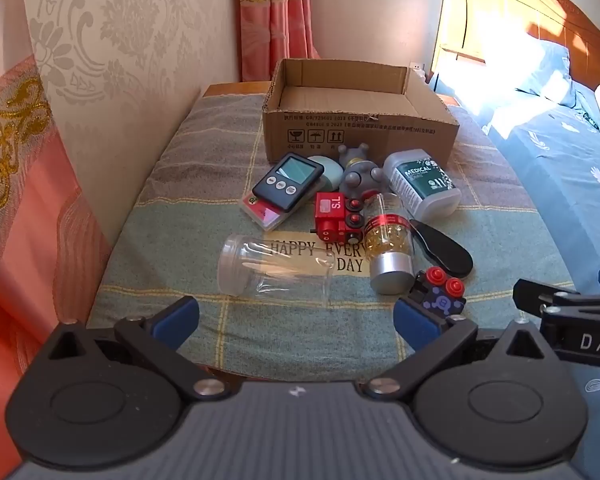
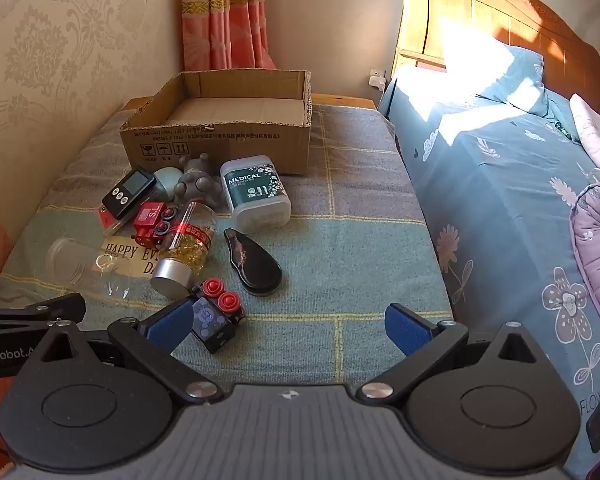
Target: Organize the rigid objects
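A: While both tools hang tilted down over the checked cloth (image 1: 204,184), nothing yet lifted: opening step, by the look of it. Left gripper (image 1: 296,318) spread wide, empty. Right gripper (image 2: 288,326) likewise wide and empty.

B: Where the goods lie: clustered on the cloth just before the cardboard box (image 1: 360,136), apparently empty, open-topped, at the far end against the wall.

A: Nearest to the tongs: black toy block (image 2: 216,320) with two red knobs, just beside the right gripper's left pad. Probably first to go. Calls for a short shift leftward to straddle it, a close across the flat sides, then a carry over the heap to the box.

B: Behind it: capsule bottle (image 1: 388,252) on its side, silver cap toward the camera, touching the red toy train (image 1: 336,216). Clear jar (image 1: 276,270) also lying down, likely to roll if nudged.

A: Further back: black timer (image 1: 288,182) propped on a card pack; grey figure (image 1: 358,172); white-and-green swab tub (image 1: 420,186) near the box wall; black oval case (image 1: 444,248) lying apart, to the right.

B: In the way: crowding. Bottle just behind the block; a wide approach risks a knock. Bed (image 2: 500,184) close on the right.
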### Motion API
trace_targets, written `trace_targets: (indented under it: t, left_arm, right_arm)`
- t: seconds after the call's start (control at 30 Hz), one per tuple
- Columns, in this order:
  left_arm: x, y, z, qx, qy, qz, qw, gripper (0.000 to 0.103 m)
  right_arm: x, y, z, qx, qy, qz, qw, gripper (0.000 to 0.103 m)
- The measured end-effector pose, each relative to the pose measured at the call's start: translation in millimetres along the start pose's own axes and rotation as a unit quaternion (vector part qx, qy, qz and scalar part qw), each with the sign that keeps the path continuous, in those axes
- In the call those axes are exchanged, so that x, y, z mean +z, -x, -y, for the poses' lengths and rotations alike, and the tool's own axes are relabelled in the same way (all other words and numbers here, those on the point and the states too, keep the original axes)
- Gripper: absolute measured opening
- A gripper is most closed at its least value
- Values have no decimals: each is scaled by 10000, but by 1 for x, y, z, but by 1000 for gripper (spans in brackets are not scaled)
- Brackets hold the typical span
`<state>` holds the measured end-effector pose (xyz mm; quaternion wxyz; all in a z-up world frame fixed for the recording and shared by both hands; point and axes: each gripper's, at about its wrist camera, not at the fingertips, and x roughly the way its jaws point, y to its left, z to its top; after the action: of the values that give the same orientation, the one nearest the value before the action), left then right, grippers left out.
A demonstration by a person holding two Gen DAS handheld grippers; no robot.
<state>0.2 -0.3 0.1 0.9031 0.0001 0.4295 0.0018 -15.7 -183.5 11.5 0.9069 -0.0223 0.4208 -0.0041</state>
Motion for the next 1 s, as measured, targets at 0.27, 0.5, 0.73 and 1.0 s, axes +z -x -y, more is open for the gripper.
trace_targets:
  t: [0.27, 0.5, 0.73, 1.0]
  left_arm:
    - [0, 2, 0, -4, 23, 66, 10000, 103]
    - [0, 2, 0, -4, 6, 68, 10000, 103]
    - [1, 2, -1, 3, 9, 56, 10000, 103]
    - [2, 2, -2, -1, 6, 59, 10000, 103]
  right_arm:
    - [-1, 0, 0, 27, -2, 25, 10000, 103]
    - [3, 2, -2, 32, 1, 19, 10000, 103]
    - [0, 2, -2, 43, 45, 42, 10000, 103]
    - [1, 2, -3, 60, 49, 38, 10000, 103]
